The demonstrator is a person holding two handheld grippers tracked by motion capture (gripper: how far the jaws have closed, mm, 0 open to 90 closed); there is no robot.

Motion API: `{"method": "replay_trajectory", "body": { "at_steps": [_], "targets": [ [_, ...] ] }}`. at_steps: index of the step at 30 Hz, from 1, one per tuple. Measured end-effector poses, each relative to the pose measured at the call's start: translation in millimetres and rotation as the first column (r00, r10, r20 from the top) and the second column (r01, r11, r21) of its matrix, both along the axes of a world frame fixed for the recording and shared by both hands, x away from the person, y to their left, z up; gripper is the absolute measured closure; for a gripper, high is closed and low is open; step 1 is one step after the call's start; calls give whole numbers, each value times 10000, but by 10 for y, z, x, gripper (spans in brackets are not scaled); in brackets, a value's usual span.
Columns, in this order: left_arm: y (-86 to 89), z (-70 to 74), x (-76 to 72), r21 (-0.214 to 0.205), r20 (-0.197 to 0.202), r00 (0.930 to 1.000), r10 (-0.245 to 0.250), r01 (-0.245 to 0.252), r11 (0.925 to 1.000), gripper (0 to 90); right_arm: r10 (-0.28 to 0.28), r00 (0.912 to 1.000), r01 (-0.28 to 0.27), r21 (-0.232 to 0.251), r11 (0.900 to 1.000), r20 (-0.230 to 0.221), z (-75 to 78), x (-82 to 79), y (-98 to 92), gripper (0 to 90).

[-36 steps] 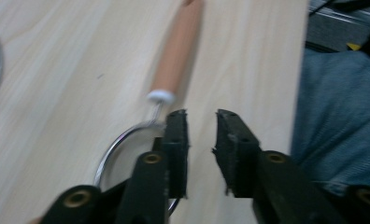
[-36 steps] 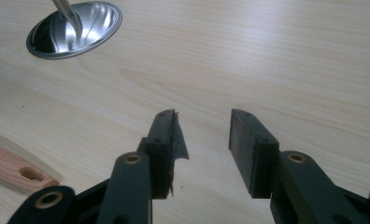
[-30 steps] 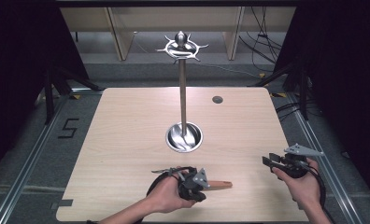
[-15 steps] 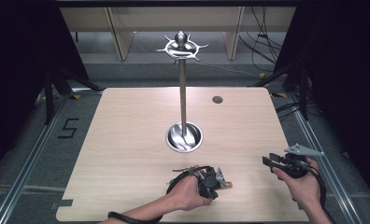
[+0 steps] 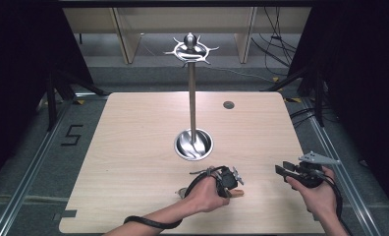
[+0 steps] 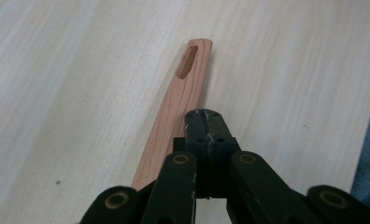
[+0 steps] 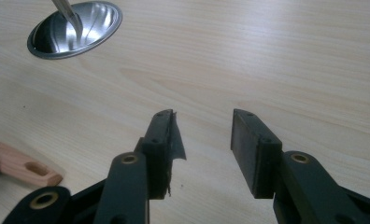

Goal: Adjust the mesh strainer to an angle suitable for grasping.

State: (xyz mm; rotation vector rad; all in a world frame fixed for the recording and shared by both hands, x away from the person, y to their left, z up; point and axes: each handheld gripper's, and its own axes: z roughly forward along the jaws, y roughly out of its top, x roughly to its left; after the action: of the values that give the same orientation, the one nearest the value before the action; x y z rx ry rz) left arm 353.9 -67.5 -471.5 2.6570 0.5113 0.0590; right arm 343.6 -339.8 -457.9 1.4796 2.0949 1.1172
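Sliding left gripper (image 5: 230, 178) rightward along handle (image 5: 237, 192).

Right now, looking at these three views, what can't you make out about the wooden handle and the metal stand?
- Wooden handle: its far end is hidden in the left gripper view, under the left gripper, whose jaws are shut.
- In the high view the hand covers most of it.
- Metal stand: in the right gripper view the top edge cuts off its pole above the base.
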Motion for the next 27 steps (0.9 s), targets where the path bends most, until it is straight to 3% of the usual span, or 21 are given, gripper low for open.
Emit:
{"method": "replay_trajectory", "body": {
  "at_steps": [1,2,4,5,6,8,11,12,14,16,17,22,27],
  "targets": [
    [0,0,0,0,0,10000,0,0,10000,894,0,10000,0,0,10000,0,0,0,0,601],
    [-13,5,35,-35,-14,9993,361,-361,9993,895,81,9997,-74,-282,9996,250,-7,14,-18,600],
    [-13,8,72,23,75,9992,399,-400,9992,895,148,9993,-132,-473,9988,334,-5,18,-30,599],
    [-11,9,103,72,65,9987,514,-514,9987,895,148,9993,-132,-473,9988,334,-5,18,-30,599],
    [-4,3,168,191,155,9964,836,-839,9963,895,8,9999,-7,-13,10000,142,-17,10,6,599],
    [-1,-2,191,141,75,9943,1060,-1061,9943,895,-24,10000,24,40,10000,26,-18,6,13,597],
    [9,4,264,129,27,9886,1509,-1509,9885,895,-37,10000,38,82,10000,-69,-18,3,19,596],
    [21,6,319,179,71,9847,1739,-1740,9846,895,253,9996,-252,-94,9996,152,-30,27,-6,595],
    [26,2,340,204,105,9839,1782,-1784,9837,895,257,9995,-254,-168,9995,197,-36,31,-6,595],
    [56,-2,409,330,80,9770,2130,-2131,9765,895,268,9994,-264,-173,9995,223,-32,29,-5,594],
    [56,-2,409,330,80,9770,2130,-2131,9765,894,268,9994,-264,-173,9995,223,-32,29,-5,594],
    [117,35,497,8,79,9646,2637,-2637,9646,892,265,9992,-255,-322,9992,315,-42,33,-8,592],
    [140,34,521,-291,-53,9573,2892,-2892,9568,880,284,9993,-277,-279,9992,244,-44,33,-5,589]
  ]
}}
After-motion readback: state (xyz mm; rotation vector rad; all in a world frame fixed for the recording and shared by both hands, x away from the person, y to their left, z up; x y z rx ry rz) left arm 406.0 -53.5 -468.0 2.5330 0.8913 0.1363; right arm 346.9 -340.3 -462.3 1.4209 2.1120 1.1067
